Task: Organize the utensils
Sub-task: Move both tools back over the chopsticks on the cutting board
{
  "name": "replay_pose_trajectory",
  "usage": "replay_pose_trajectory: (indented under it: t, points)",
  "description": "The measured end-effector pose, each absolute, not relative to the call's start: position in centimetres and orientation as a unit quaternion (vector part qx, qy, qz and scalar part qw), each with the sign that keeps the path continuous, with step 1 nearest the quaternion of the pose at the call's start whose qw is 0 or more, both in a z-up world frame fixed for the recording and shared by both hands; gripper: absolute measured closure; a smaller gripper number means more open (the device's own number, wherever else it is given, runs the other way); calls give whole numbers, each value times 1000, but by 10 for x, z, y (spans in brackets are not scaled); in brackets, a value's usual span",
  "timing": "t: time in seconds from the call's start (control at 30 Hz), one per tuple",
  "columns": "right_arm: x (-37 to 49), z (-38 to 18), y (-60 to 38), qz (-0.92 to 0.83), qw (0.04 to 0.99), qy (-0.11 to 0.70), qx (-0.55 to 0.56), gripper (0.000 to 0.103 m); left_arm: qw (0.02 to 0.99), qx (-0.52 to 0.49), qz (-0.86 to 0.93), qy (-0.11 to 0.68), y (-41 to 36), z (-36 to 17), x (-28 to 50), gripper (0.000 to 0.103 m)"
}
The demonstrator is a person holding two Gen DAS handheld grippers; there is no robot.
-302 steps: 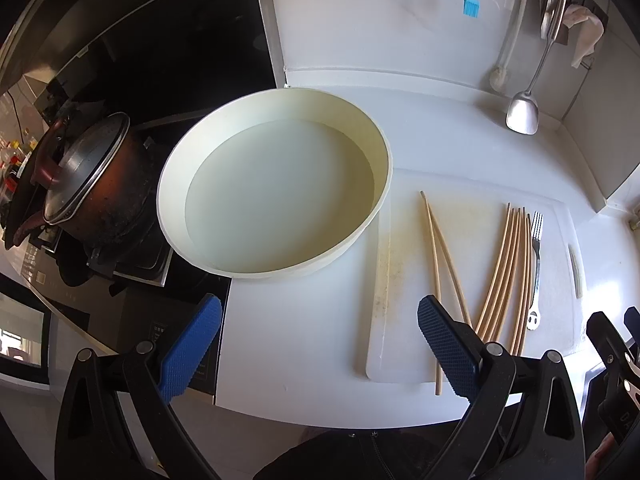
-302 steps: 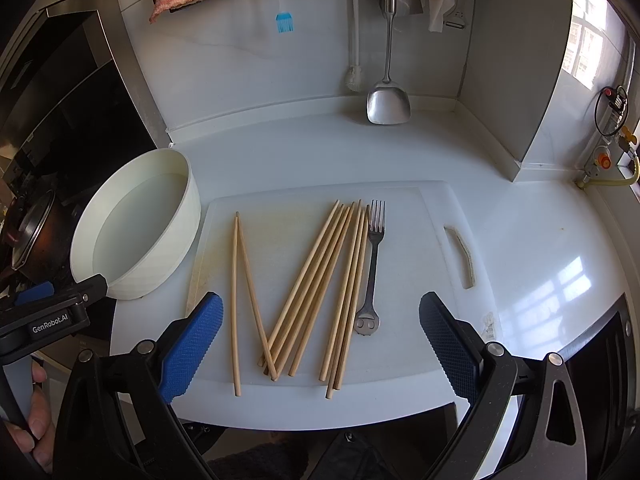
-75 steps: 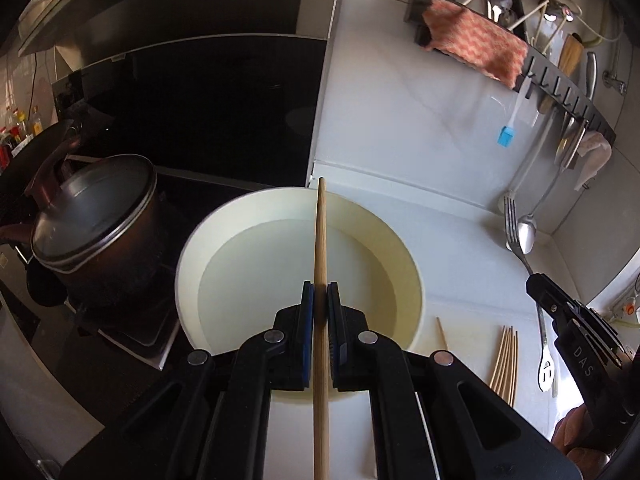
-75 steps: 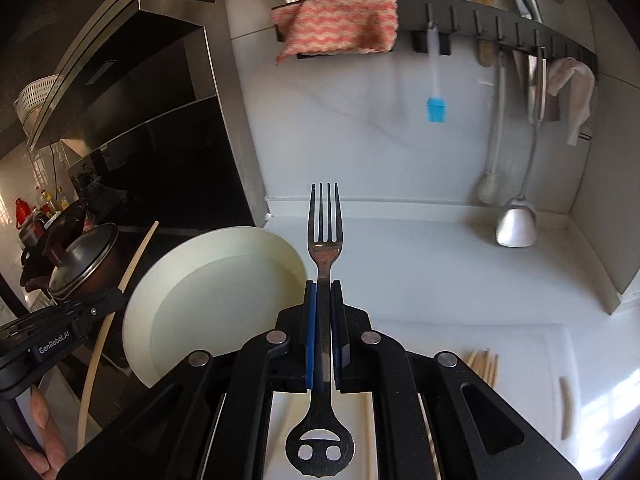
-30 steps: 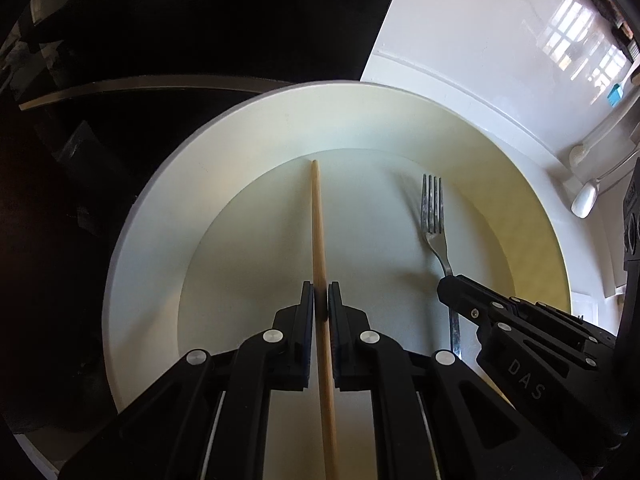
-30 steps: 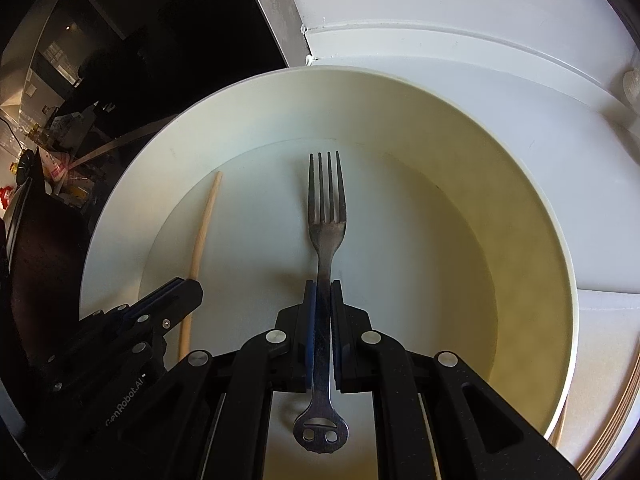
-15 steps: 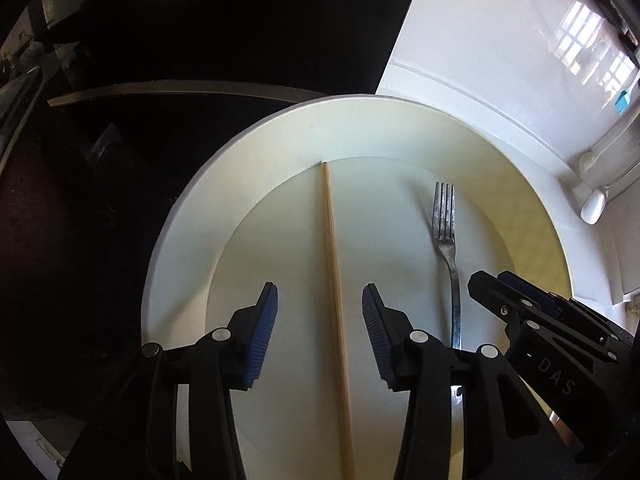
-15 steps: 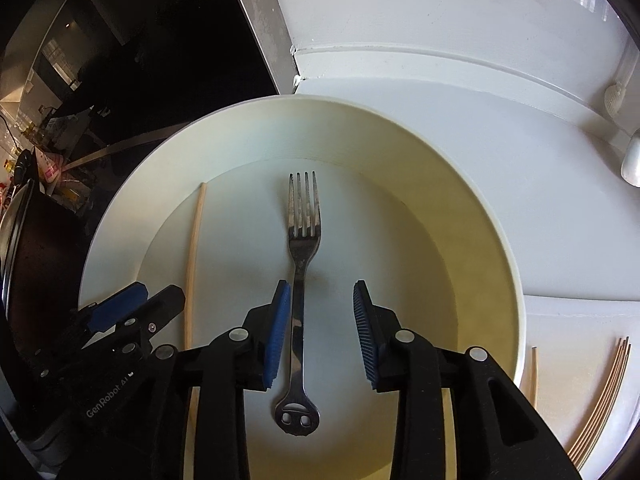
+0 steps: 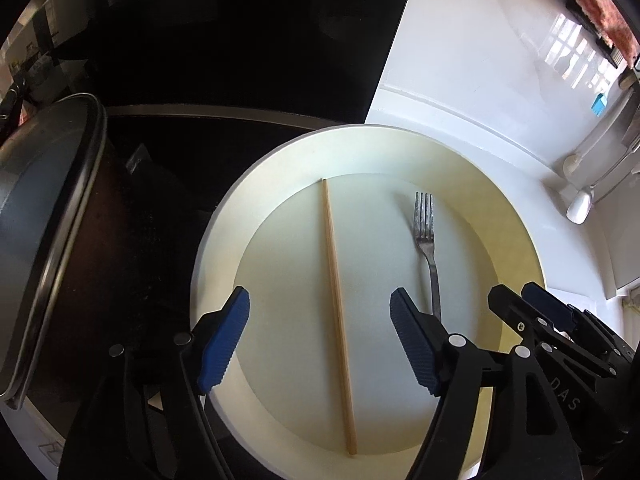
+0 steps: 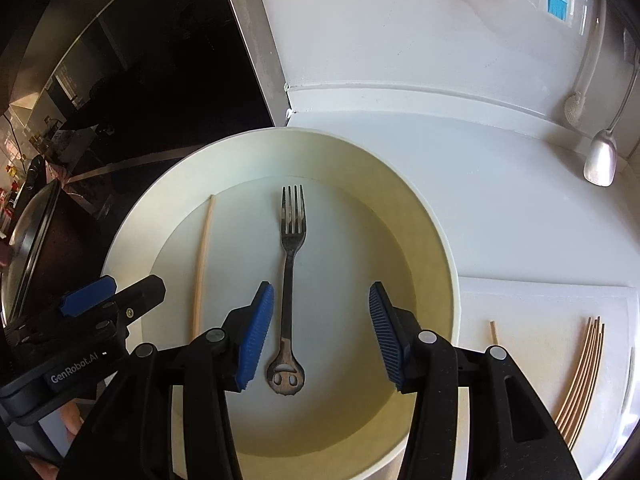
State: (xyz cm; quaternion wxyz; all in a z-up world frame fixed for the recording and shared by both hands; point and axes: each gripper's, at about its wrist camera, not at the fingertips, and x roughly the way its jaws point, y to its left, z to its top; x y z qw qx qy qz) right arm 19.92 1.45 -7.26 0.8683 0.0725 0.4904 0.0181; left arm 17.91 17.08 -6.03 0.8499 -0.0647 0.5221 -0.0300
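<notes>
Fork (image 10: 291,256) & one chopstick (image 9: 337,300) lying flat in the basin (image 10: 436,240), both my grippers, left (image 9: 320,340) & right (image 10: 320,332), spread wide, holding nothing. Rest of the chopsticks (image 10: 580,376) wait on the board (image 10: 532,300), maybe seven; hard to count.
</notes>
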Motion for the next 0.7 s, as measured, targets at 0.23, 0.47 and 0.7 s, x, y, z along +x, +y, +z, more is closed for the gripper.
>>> replay_pose_trajectory:
  t: [0.23, 0.47, 0.7]
  points:
    - [148, -54, 2, -10, 887, 452, 94, 48, 866, -52, -37, 496, 173, -43, 154, 21]
    - [86, -51, -29, -65, 891, 429, 130, 46, 873, -18, -79, 481, 150, -30, 124, 16]
    - [19, -49, -77, -137, 885, 419, 151, 46, 867, -7, -150, 475, 100, -25, 93, 10]
